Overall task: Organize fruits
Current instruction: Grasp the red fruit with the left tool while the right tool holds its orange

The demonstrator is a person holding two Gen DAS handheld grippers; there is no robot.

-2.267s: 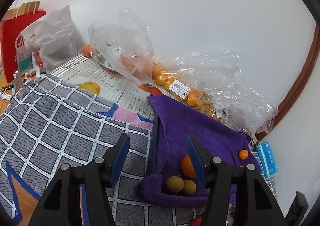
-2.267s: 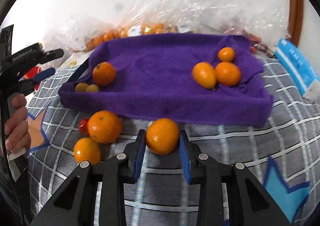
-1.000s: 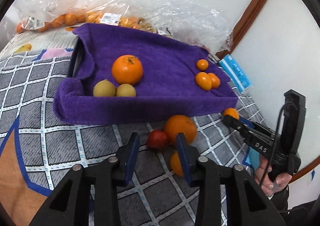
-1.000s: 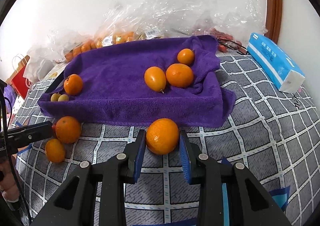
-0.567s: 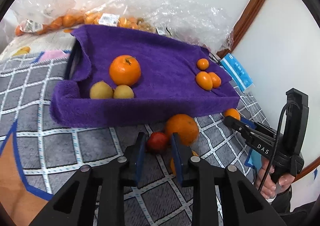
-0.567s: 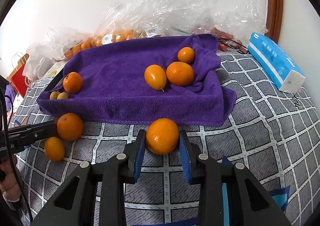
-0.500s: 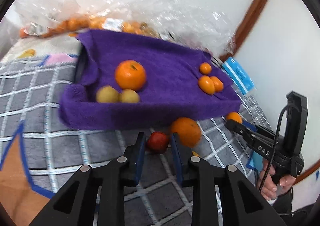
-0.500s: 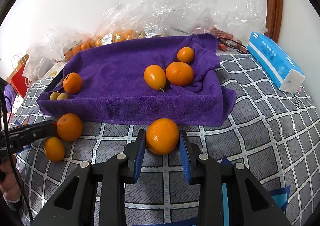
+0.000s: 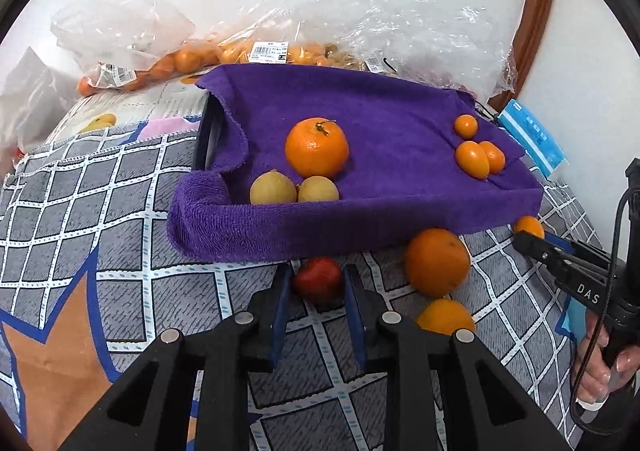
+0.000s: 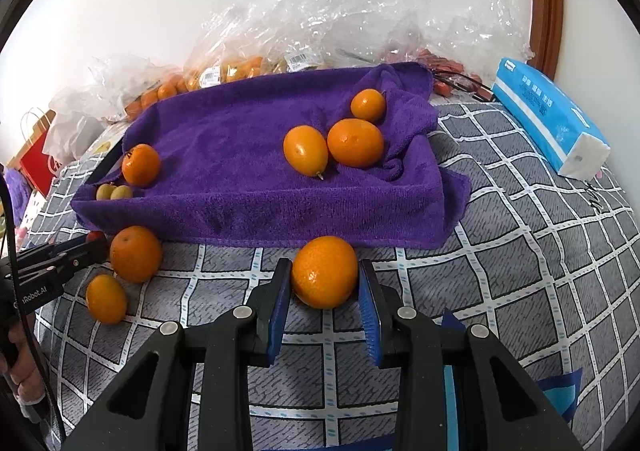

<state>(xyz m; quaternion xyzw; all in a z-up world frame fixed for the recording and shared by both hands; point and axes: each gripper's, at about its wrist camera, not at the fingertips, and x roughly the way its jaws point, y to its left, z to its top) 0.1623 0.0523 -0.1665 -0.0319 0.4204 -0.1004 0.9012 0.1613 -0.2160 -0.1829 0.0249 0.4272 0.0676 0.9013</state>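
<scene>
Between left gripper (image 9: 314, 293) pads, red fruit (image 9: 319, 280)

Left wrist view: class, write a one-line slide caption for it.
Left claw shut on a small red fruit on the checked cloth, just before the purple towel-lined tray of oranges.

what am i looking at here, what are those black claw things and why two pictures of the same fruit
No robot here: a person holds a hand-held gripper in each hand, each with a fisheye camera looking along its two fingers. So the two pictures are the same scene from two sides.

The left view shows the left hand-held gripper, whose jaws have just been closing, now shut on a small red fruit. The right view shows the right hand-held gripper shut on an orange.

Both fruits are on a checked cloth, in front of a tray draped with a purple towel that already holds several oranges and two small yellow fruits. Two more oranges lie loose on the cloth.
</scene>
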